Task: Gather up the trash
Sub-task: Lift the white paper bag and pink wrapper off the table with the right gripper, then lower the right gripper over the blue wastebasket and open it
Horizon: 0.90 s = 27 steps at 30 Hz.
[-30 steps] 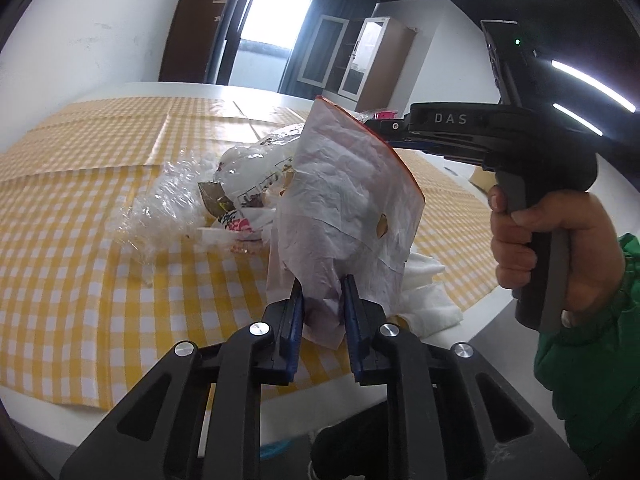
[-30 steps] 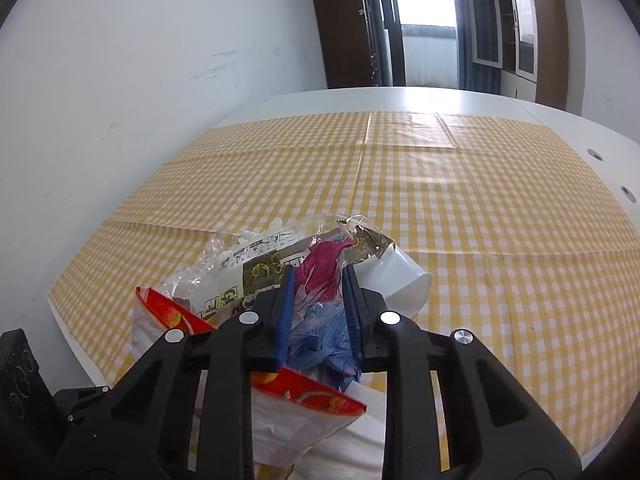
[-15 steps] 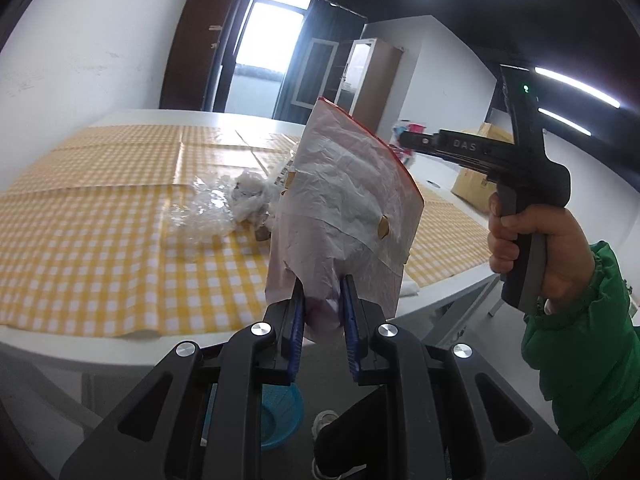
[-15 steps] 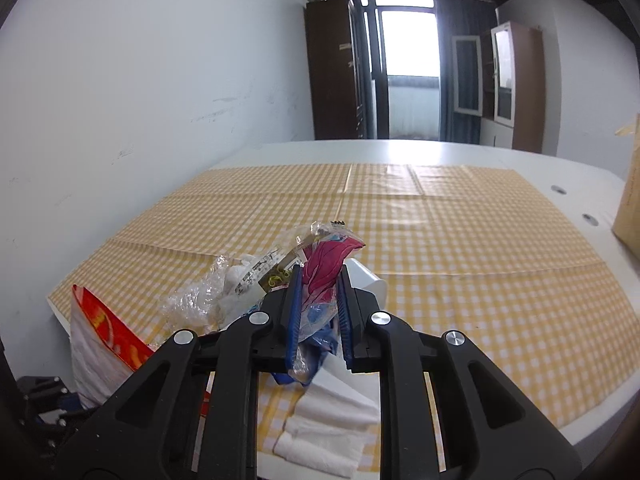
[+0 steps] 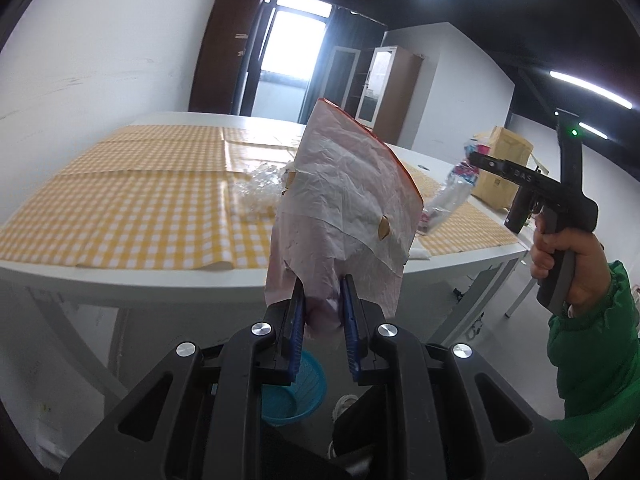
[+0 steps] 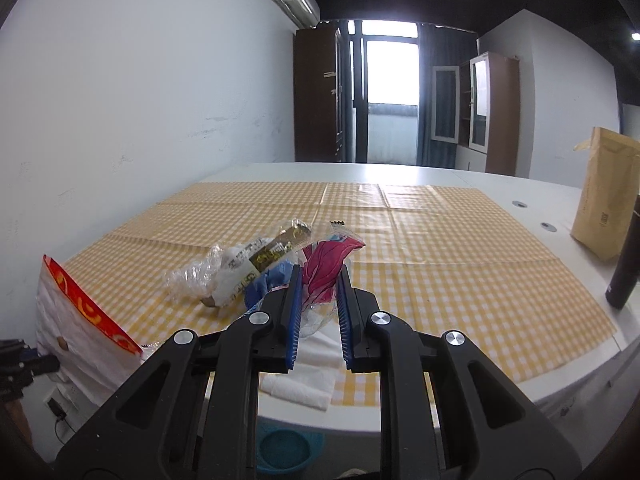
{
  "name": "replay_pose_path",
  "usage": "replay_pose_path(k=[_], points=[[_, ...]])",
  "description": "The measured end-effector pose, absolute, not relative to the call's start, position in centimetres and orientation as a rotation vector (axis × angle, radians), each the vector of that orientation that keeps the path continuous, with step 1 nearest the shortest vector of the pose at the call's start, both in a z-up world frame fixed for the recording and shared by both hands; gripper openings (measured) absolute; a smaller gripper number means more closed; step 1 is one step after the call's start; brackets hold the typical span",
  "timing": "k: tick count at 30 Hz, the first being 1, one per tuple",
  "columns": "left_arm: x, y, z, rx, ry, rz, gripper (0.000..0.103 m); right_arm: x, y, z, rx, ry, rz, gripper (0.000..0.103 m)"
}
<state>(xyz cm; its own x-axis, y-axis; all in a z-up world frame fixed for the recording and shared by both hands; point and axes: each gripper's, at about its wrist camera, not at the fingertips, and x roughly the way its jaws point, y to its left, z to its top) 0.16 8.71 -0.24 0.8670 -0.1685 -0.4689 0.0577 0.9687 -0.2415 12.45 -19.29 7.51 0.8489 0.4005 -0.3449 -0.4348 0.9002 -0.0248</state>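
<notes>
Pulled back off the counter (image 5: 120, 268) since a second ago. Left gripper (image 5: 323, 312) jaws clamped the white bag (image 5: 344, 204), right gripper (image 6: 318, 304) jaws pinched the pink wrapper (image 6: 326, 264). Blue basket (image 5: 290, 394) sat below, probably next.

Left wrist view: looks forward along left gripper (image 5: 323, 306), off table's near edge, tilted slightly down toward checked tablecloth (image 5: 140, 200) and far window; white bag (image 5: 344, 208) fills centre, very near lens. Right gripper (image 5: 476, 158) seen side-on at right edge.

Right wrist view: looks along right gripper (image 6: 318, 292), from above table edge, facing window.

Both 2 views share tablecloth (image 6: 440, 264), white bag (image 6: 76, 332), blue basket (image 5: 290, 396) (image 6: 284, 450) on floor.
</notes>
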Motion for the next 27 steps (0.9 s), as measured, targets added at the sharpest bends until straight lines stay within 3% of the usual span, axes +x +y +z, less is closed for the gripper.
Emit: replay_pose_path(k=[13,27], points=[[-0.8,8.4,-4.5,-0.218,0.631,-0.109,0.016,6.7,-18.9,2.5,-0.180,0.385,0.462,0.015],[1.0,7.2,-12.0,-0.166,0.832,-0.081,0.016,6.9,-20.3,-8.0,-0.167,0.576,0.418,0.015]])
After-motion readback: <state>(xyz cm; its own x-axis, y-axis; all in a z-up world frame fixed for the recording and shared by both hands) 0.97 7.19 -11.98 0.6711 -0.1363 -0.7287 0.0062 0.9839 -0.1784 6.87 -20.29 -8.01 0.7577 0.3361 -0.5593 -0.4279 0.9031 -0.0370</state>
